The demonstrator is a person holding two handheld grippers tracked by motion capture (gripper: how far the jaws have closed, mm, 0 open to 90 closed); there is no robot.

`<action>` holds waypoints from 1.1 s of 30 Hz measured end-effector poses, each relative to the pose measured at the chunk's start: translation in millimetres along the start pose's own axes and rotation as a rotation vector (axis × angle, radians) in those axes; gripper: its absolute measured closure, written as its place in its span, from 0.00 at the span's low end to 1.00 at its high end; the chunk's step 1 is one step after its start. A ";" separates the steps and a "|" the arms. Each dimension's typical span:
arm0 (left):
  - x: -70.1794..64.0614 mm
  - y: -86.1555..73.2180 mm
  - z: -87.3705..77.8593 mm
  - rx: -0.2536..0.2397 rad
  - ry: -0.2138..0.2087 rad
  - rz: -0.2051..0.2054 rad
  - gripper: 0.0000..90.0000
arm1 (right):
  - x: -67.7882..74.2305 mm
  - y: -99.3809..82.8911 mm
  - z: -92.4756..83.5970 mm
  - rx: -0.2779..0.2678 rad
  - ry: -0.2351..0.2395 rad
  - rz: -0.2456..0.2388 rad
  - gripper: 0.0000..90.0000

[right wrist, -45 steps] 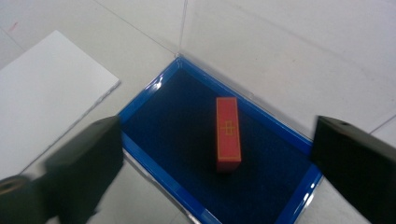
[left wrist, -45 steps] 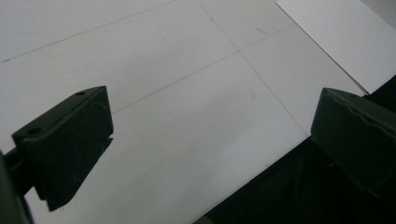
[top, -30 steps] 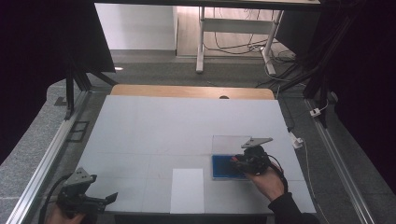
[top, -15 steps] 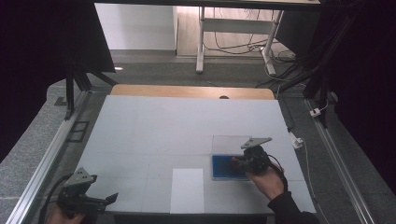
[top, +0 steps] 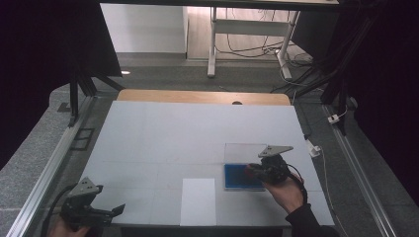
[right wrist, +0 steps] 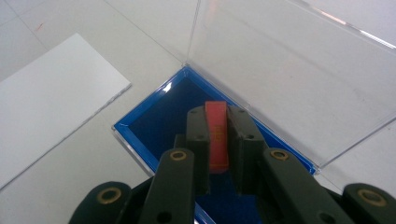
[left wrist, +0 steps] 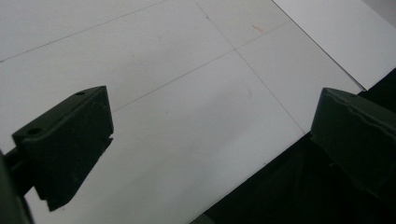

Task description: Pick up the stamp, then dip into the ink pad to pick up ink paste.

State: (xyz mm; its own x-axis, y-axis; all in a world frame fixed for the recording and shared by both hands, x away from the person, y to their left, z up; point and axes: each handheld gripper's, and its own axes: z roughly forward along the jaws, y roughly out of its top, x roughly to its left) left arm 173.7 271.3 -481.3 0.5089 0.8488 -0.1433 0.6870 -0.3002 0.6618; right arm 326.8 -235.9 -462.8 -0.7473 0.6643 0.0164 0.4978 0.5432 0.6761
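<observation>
Because the right gripper (right wrist: 217, 140) clenches a thin red block (right wrist: 216, 135) by its flat faces with only the lower part between the pads, the block may pivot or slide out if the hand tilts or lifts quickly. Its jaws have just been closing onto that block, which stands upright between them over the blue tray. The clear hinged lid (right wrist: 285, 60) rises just beyond the block, at about twelve to two o'clock from the jaws in the right gripper view, so a careless forward move could knock it or tip the light case. The blue tray (right wrist: 159, 116) looks otherwise bare inside, as far as the jaws let one see.

At the table's near edge, around seven o'clock in the high view, the left gripper (top: 101, 210) hangs released, jaws wide with nothing between them. A white sheet (top: 198, 201) lies at six o'clock, left of the blue case (top: 236, 177), where the right gripper (top: 254, 171) sits.
</observation>
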 end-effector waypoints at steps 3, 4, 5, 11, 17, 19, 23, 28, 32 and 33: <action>0.8 0.0 0.4 0.002 -0.001 -0.003 0.00 | 0.4 0.9 -3.0 -0.012 0.000 0.001 0.89; 1.2 0.0 0.3 0.002 -0.002 -0.004 0.00 | 0.4 0.9 -3.0 -0.012 0.000 0.001 0.89; 1.3 -0.1 0.3 -0.001 -0.001 -0.006 0.00 | 1.1 1.9 -4.0 -0.019 -0.002 0.000 0.89; 1.1 0.4 0.6 0.002 -0.003 -0.002 0.00 | 5.2 3.0 -4.6 -0.024 0.011 -0.020 0.89; 1.5 0.5 0.8 0.002 -0.004 -0.006 0.00 | 12.8 5.4 0.6 -0.011 0.032 -0.054 0.89; 1.5 0.5 0.9 0.002 -0.004 -0.007 0.00 | 14.4 5.4 4.7 0.000 0.041 -0.060 0.89; 1.5 0.5 0.9 0.002 -0.004 -0.007 0.00 | 19.1 5.3 11.9 0.024 0.057 -0.078 0.89; 1.5 0.6 1.1 0.004 -0.004 -0.008 0.00 | 22.3 5.2 17.6 0.039 0.060 -0.098 0.89; 1.6 0.6 1.2 0.005 -0.004 -0.008 0.00 | 22.5 4.9 19.3 0.044 0.062 -0.098 0.89; 1.7 0.6 1.2 0.005 -0.004 -0.009 0.00 | 22.6 4.9 19.4 0.042 0.063 -0.098 0.89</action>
State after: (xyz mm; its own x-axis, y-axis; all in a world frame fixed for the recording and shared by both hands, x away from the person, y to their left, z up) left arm 175.6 272.0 -482.0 0.5049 0.8496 -0.1525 0.6940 -0.2945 0.6570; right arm 320.9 -208.2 -473.5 -0.8186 0.5743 -0.0013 0.4380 0.6258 0.6453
